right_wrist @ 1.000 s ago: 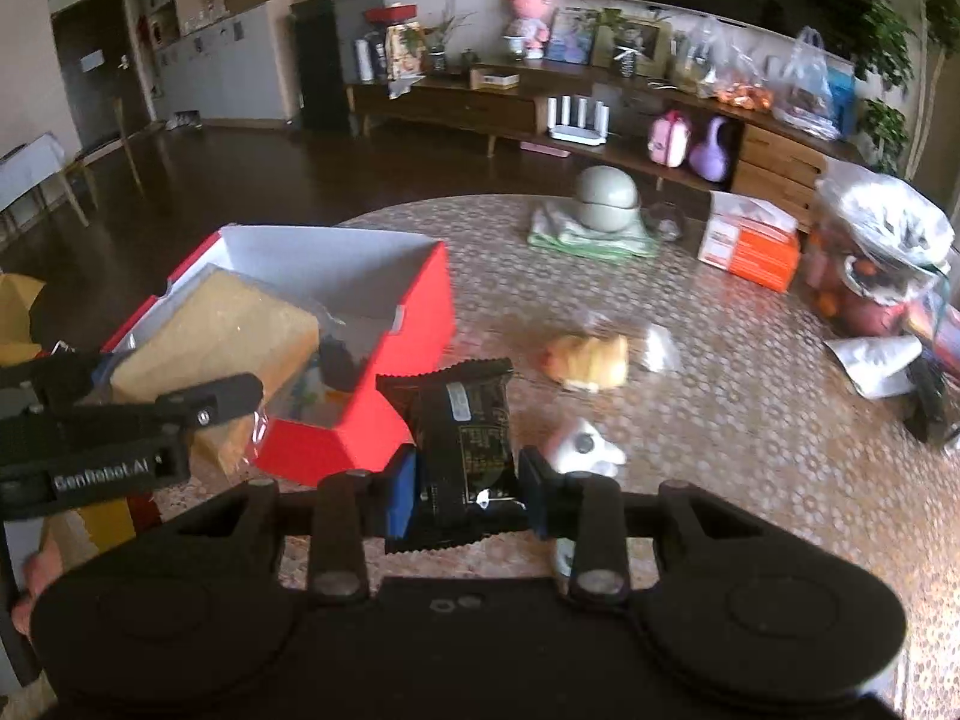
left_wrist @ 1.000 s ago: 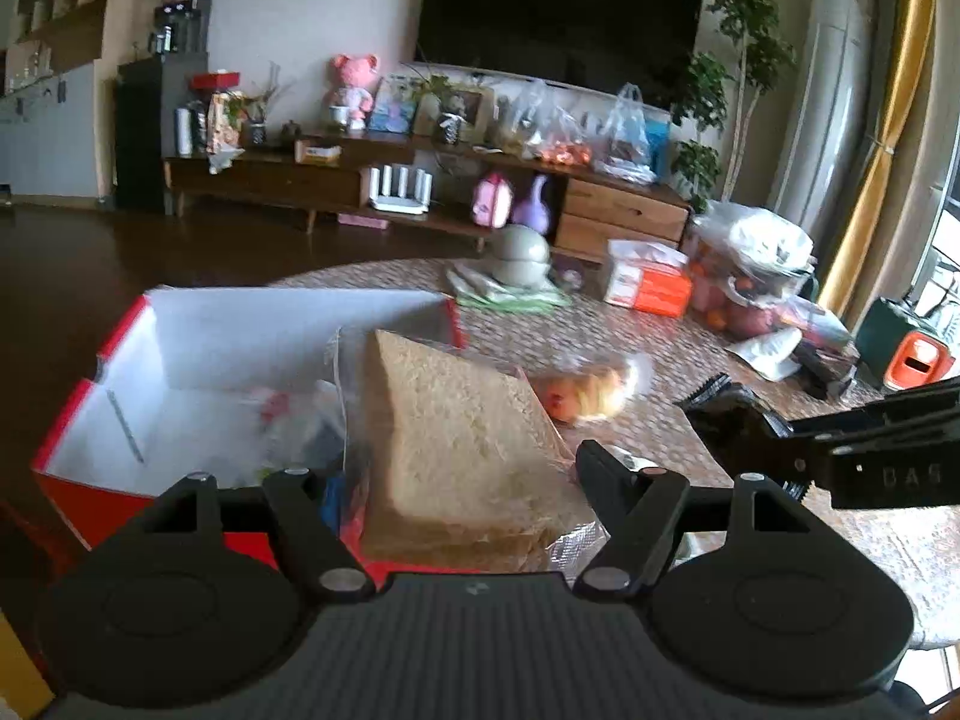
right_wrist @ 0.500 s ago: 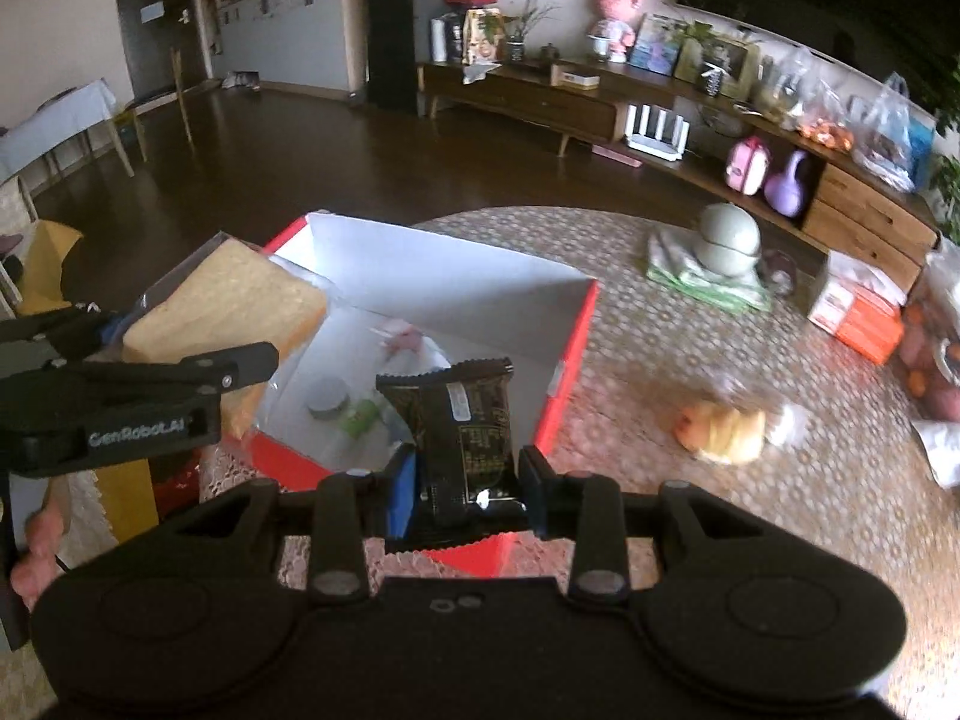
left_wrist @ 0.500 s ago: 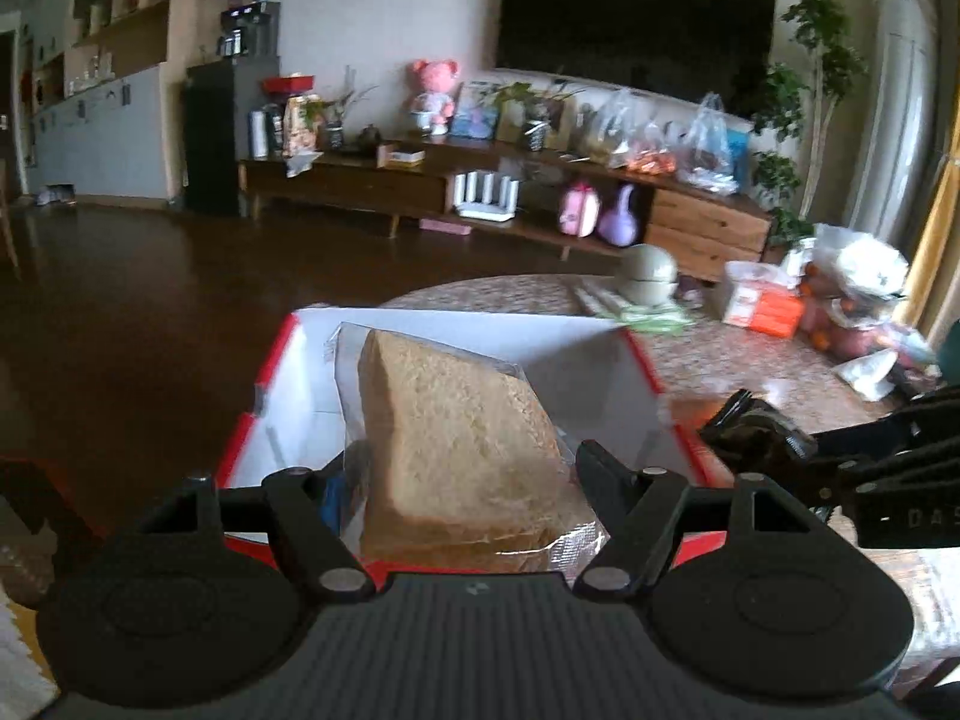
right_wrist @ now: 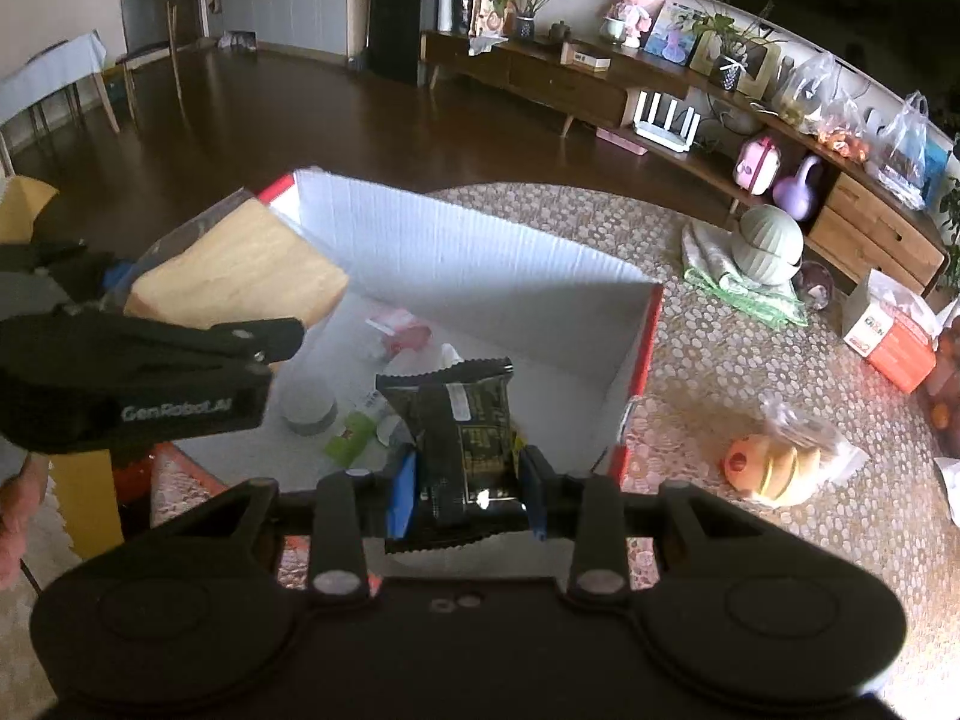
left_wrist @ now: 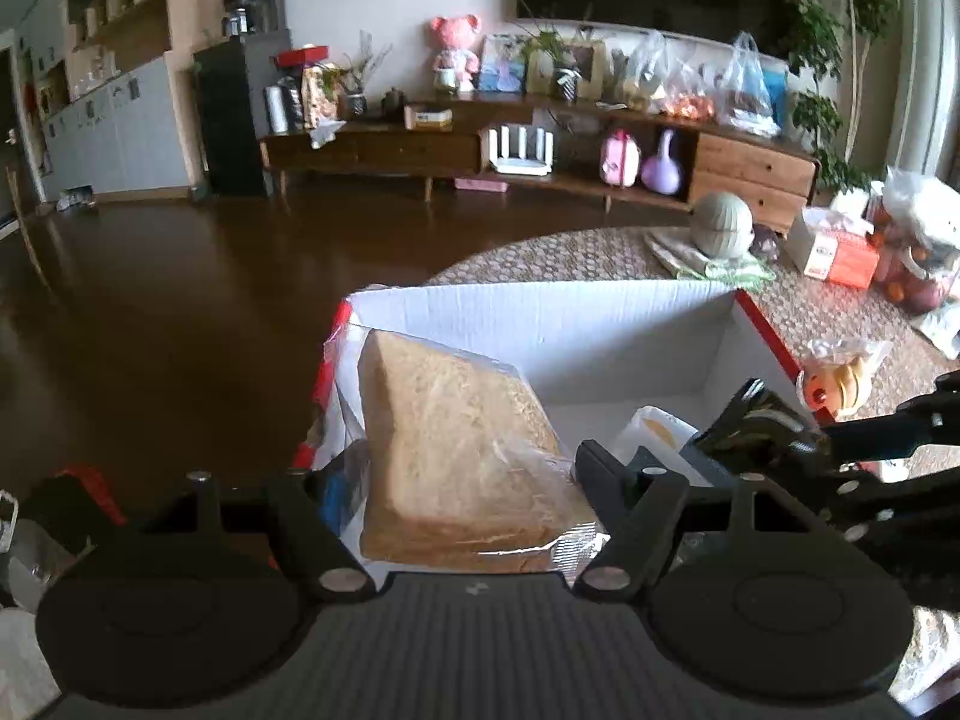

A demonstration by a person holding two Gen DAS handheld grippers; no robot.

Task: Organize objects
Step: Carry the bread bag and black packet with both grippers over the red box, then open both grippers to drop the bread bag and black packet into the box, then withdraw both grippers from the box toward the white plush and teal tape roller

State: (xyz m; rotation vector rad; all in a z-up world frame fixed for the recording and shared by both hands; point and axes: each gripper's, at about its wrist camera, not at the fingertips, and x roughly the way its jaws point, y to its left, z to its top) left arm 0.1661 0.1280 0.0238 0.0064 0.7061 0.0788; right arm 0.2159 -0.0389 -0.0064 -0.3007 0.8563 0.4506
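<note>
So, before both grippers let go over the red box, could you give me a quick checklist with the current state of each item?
1. Left gripper shut on the bagged bread: ok.
2. Right gripper shut on the black snack packet: ok.
3. Bread over the open red box: ok, near its left wall.
4. Packet over the box interior: ok, close to the near edge.
5. Bare floor space in the box for both: ok, small items sit mid-floor.
6. Drop height: cannot tell.
</note>
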